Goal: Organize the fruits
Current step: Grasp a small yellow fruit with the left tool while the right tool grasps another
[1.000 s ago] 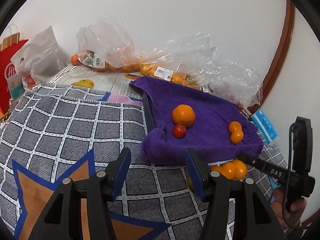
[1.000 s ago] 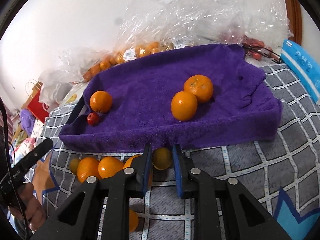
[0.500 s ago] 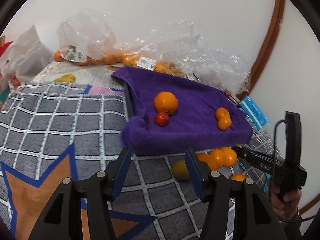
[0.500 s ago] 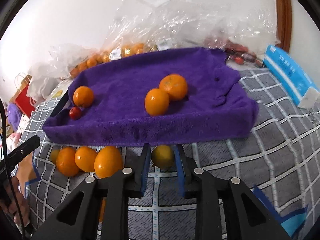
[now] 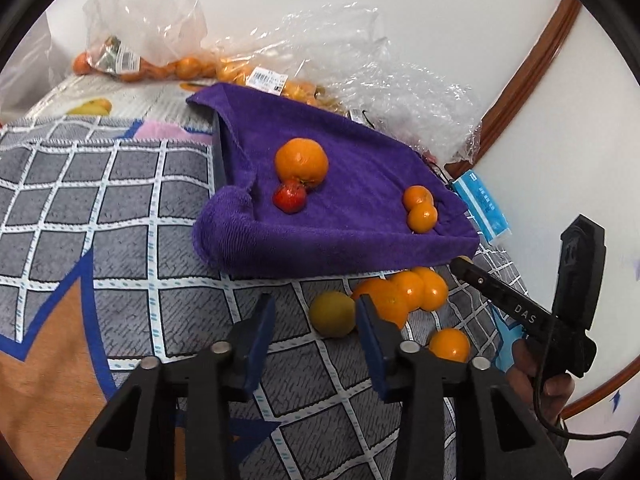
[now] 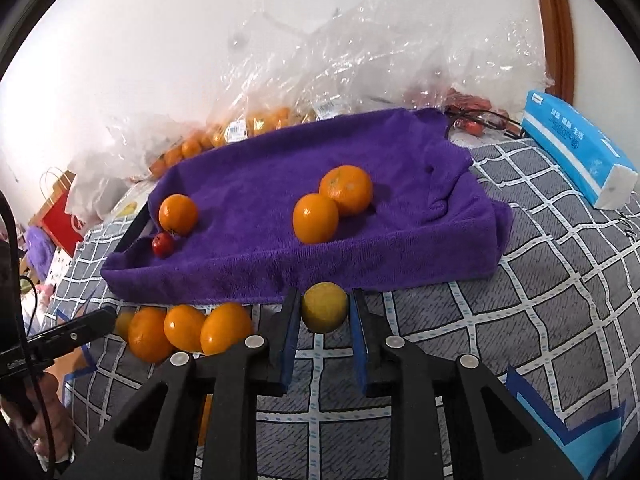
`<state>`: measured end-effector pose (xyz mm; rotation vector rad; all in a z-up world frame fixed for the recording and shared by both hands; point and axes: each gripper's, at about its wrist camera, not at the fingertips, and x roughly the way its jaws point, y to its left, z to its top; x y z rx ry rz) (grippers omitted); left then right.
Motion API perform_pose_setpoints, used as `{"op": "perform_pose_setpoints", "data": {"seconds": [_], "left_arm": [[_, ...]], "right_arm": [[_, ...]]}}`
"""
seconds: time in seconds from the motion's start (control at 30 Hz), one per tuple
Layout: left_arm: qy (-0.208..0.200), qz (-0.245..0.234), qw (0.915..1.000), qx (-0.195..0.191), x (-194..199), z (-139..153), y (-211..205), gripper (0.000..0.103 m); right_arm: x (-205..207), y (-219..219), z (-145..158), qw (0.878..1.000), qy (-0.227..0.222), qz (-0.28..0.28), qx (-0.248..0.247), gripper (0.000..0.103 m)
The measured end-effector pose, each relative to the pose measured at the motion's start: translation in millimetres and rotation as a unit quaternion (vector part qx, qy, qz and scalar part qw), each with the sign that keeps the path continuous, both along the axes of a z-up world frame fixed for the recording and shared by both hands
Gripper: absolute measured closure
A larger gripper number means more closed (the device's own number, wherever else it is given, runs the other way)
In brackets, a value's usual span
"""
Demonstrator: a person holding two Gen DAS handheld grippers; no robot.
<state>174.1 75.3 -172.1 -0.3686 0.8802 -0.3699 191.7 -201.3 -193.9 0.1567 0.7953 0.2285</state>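
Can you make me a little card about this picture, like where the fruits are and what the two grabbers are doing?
Purple towel: three oranges and one small red fruit lie on it
Checked mat: a row of loose oranges beside the towel's near edge
Right gripper: shut on a yellow fruit
Left gripper: jaws have just been closing; a second yellow fruit sits between them, not gripped yet

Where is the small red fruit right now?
The small red fruit lies on the purple towel near its left end in both views, touching the large orange just behind it.
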Motion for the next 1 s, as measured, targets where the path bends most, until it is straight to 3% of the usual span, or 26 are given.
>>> {"op": "perform_pose_setpoints", "data": {"seconds": [0.2,0.3,0.43,0.5,0.53,0.67,0.77,1.0], "left_arm": [[-0.001,-0.005,0.9997,-0.025,0.6,0.5,2.0,0.085],[-0.003,0.006,0.9996,-0.028,0.5,1.7,5.9,0.087],[0.001,0.002,0.9997,-0.022,2.6,1.2,1.1,0.083],[0.010,-0.004,0.9998,-0.015,4.2,-1.3,-3.0,0.071],[0.013,-0.007,0.9998,-0.011,4.8,-2.5,-5.5,0.071],[0.003,-0.014,0.9999,0.007,2.1,-1.5,-12.3,0.072],[-0.004,-0.020,0.9998,0.002,1.1,-0.6,-12.6,0.079],[-0.022,0.022,0.9995,-0.010,-1.7,5.5,5.6,0.079]], "right_arm": [[-1.8,-0.8,1.8,1.000,-0.006,0.002,0.007,0.079],[-2.0,-2.6,1.9,1.000,-0.008,-0.002,0.010,0.079],[-1.9,-2.0,1.2,1.000,-0.006,-0.003,0.007,0.079],[-1.4,-1.4,0.7,1.000,-0.004,-0.003,0.005,0.079],[-1.2,-1.3,0.5,1.000,-0.004,-0.002,0.004,0.079],[-0.5,-1.9,0.2,1.000,-0.004,-0.001,0.005,0.079],[-0.6,-3.0,-0.2,1.000,-0.004,-0.001,0.007,0.079],[-0.5,-2.7,0.0,1.000,-0.004,-0.001,0.006,0.079]]}}
